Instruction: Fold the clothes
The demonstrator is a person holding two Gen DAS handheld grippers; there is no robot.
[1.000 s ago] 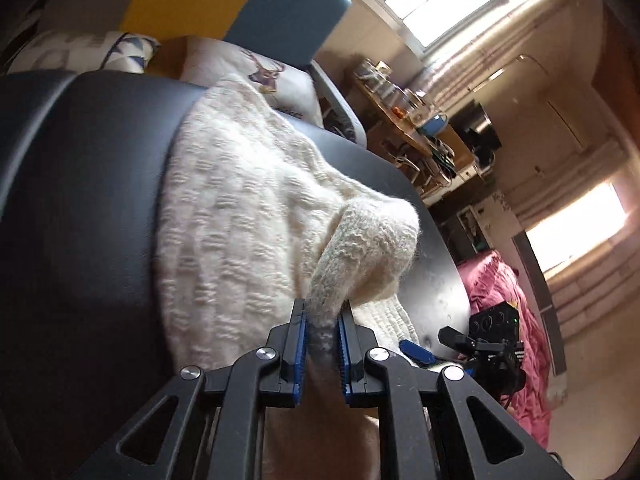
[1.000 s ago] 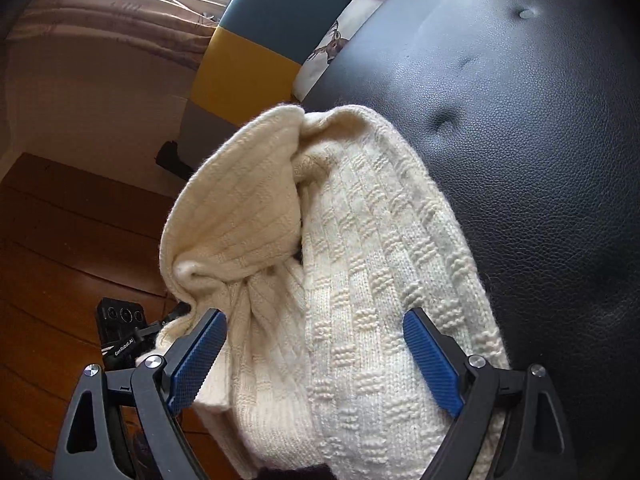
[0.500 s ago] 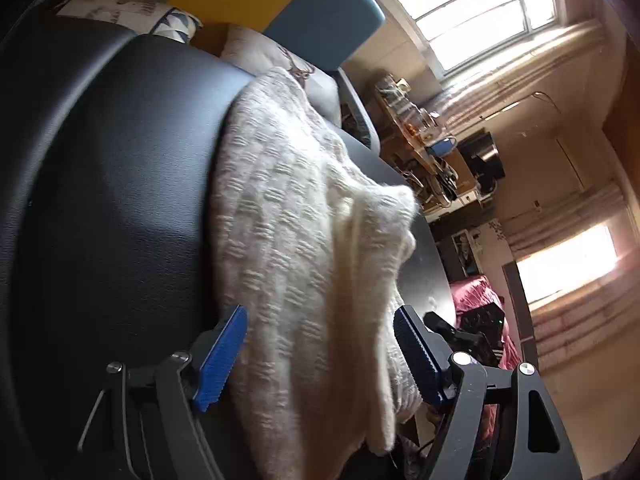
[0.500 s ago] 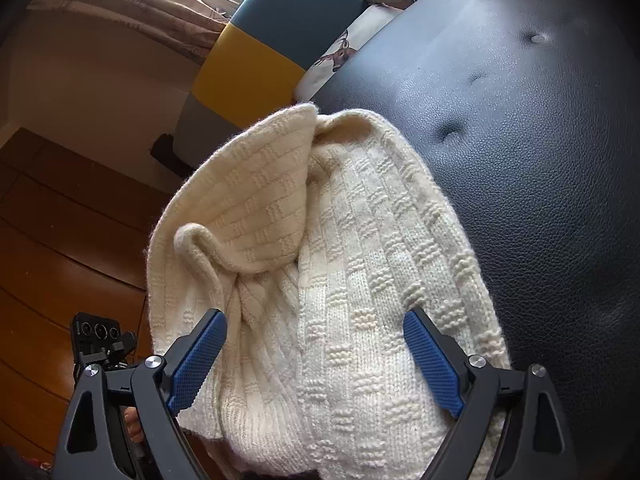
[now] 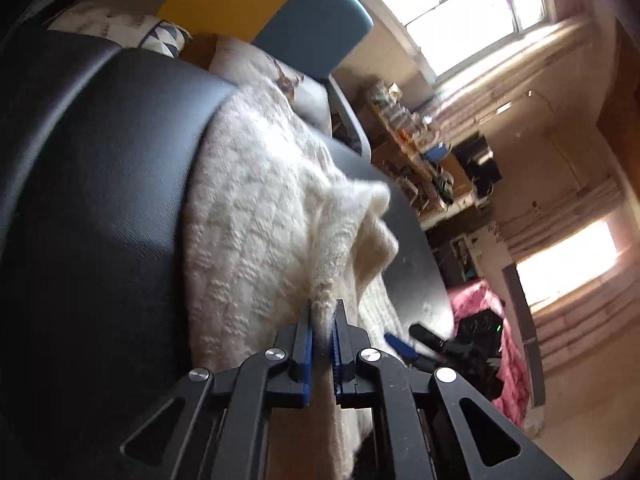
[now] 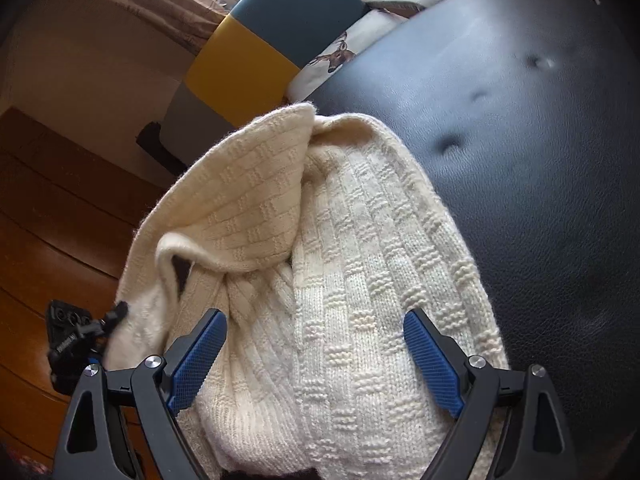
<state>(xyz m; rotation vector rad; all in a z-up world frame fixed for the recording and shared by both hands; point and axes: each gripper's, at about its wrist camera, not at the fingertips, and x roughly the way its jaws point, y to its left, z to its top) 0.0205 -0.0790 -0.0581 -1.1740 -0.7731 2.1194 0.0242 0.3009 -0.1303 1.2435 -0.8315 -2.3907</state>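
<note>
A cream knitted sweater (image 5: 256,220) lies on a black leather seat (image 5: 100,180). My left gripper (image 5: 322,312) is shut on a raised fold at the sweater's near edge, and the knit is pinched between the blue pads. In the right wrist view the same sweater (image 6: 360,260) spreads over the seat's (image 6: 540,160) left edge, one flap folded back on the left. My right gripper (image 6: 314,344) stands open just over the sweater's near part, its pads wide apart and not pressing the knit. The left gripper's body (image 6: 68,340) shows at that view's left edge.
A chair with a yellow, teal and grey back (image 6: 272,40) and a deer-print cushion (image 6: 340,56) stands beyond the seat. Wooden floor (image 6: 48,208) lies to the left. A cluttered shelf (image 5: 416,152) and pink cloth (image 5: 492,320) are at the room's far side.
The left gripper held a fold, opened wide over the sweater half a second ago, then shut on a fold at its near edge. The right gripper stayed open and shifted slightly.
</note>
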